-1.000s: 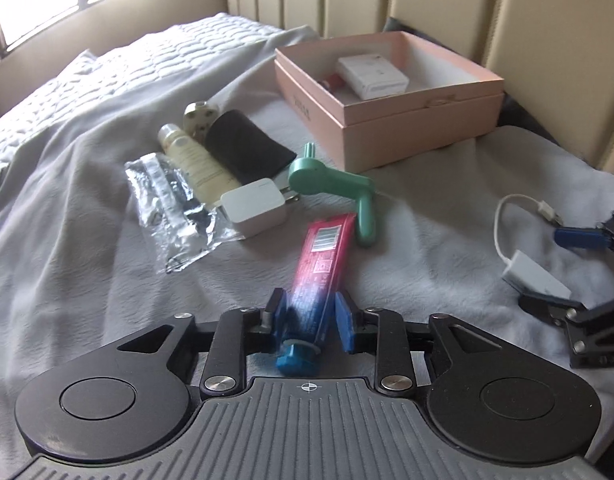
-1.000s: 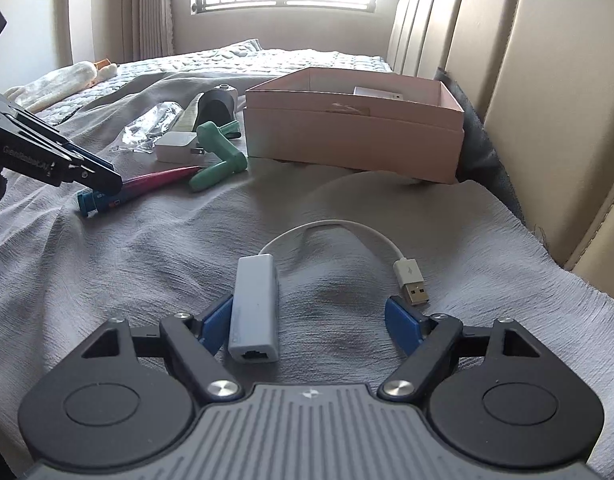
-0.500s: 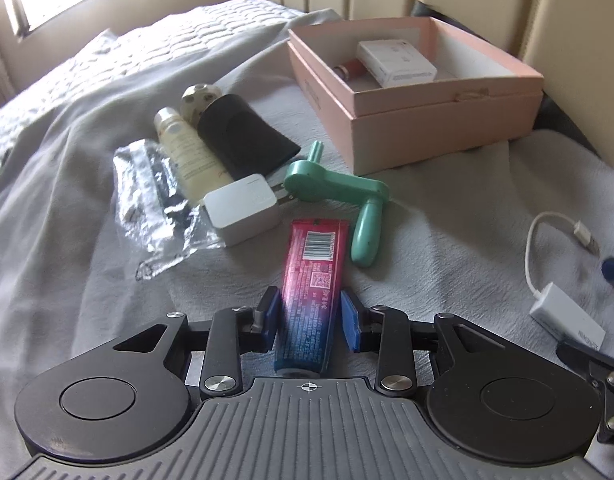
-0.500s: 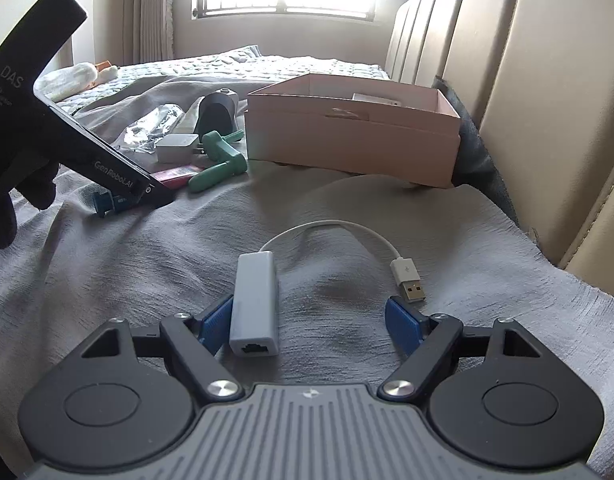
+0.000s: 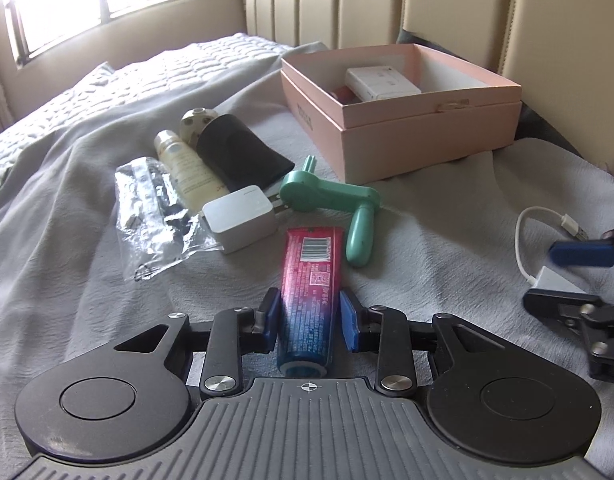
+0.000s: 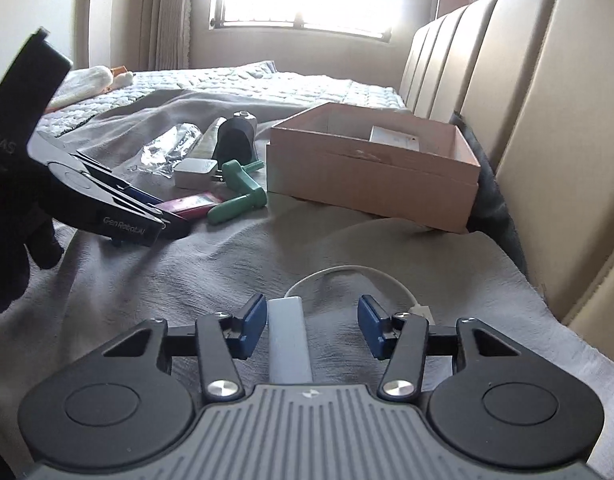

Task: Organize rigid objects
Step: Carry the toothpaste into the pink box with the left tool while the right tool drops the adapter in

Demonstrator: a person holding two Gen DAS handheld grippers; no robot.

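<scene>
My left gripper (image 5: 306, 314) is shut on a red and blue tube (image 5: 309, 292), its cap end toward the camera. The tube's far end lies on the grey sheet. My right gripper (image 6: 311, 325) is open around a white adapter (image 6: 289, 344) with a white cable (image 6: 347, 272); the left pad is close beside the adapter, the right pad stands apart. The open pink box (image 5: 407, 120) stands ahead on the bed, with a white box (image 5: 381, 82) inside. It also shows in the right wrist view (image 6: 371, 172).
On the sheet lie a green handle tool (image 5: 339, 200), a white charger (image 5: 241, 218), a clear plastic bag (image 5: 155, 208), a cream bottle (image 5: 187, 166), a black pouch (image 5: 239, 152) and a round knob (image 5: 198, 119). A padded headboard (image 5: 507, 12) rises behind the box.
My left gripper has slid forward along the tube and closed on it. My right gripper has moved forward over the adapter and its jaws have narrowed.
</scene>
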